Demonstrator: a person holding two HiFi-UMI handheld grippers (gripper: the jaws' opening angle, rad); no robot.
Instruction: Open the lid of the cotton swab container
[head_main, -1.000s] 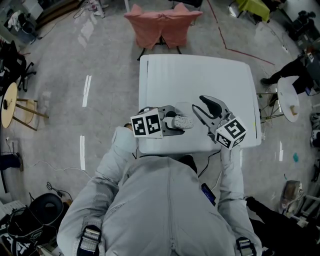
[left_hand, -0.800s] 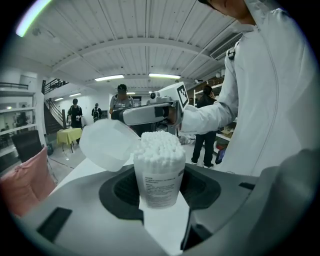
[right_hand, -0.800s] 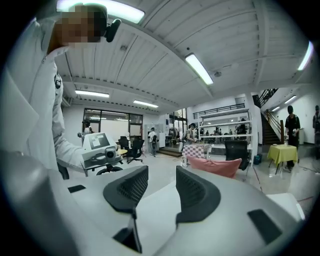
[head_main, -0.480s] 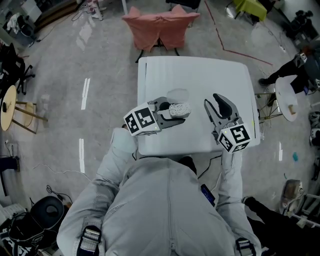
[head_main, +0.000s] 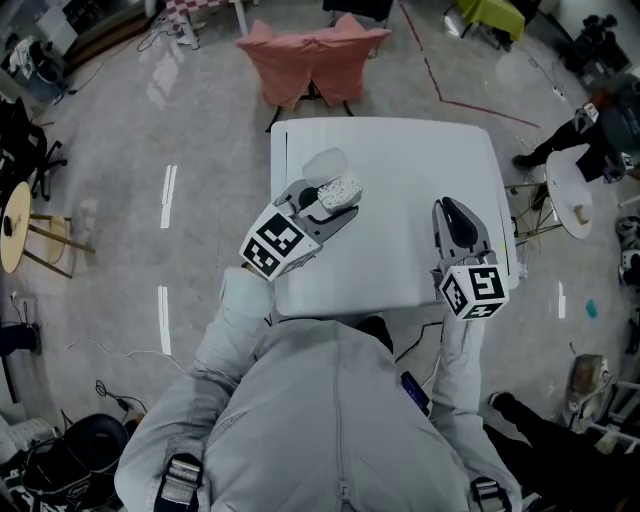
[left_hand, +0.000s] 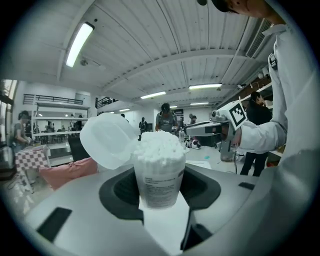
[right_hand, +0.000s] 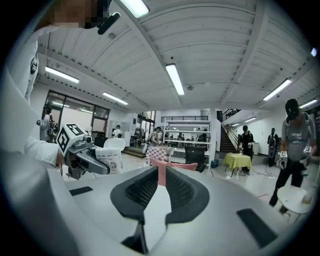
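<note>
My left gripper (head_main: 330, 203) is shut on the clear cotton swab container (head_main: 339, 189) and holds it above the far left part of the white table (head_main: 400, 260). In the left gripper view the container (left_hand: 159, 172) stands upright between the pads, packed with white swabs. Its round lid (left_hand: 107, 140) is flipped open and hangs back to the left. My right gripper (head_main: 457, 222) hovers over the table's right side, well apart from the container. Its jaws are closing, only a narrow gap (right_hand: 161, 186) is left, and nothing is between them.
A chair draped in pink cloth (head_main: 311, 52) stands just beyond the table's far edge. A small round side table (head_main: 573, 192) and a person's legs (head_main: 565, 138) are off to the right. Grey floor surrounds the table.
My left gripper has carried the container from the table's near edge up and toward the far left. My right gripper has shifted right, and its wide open jaws have nearly come together.
</note>
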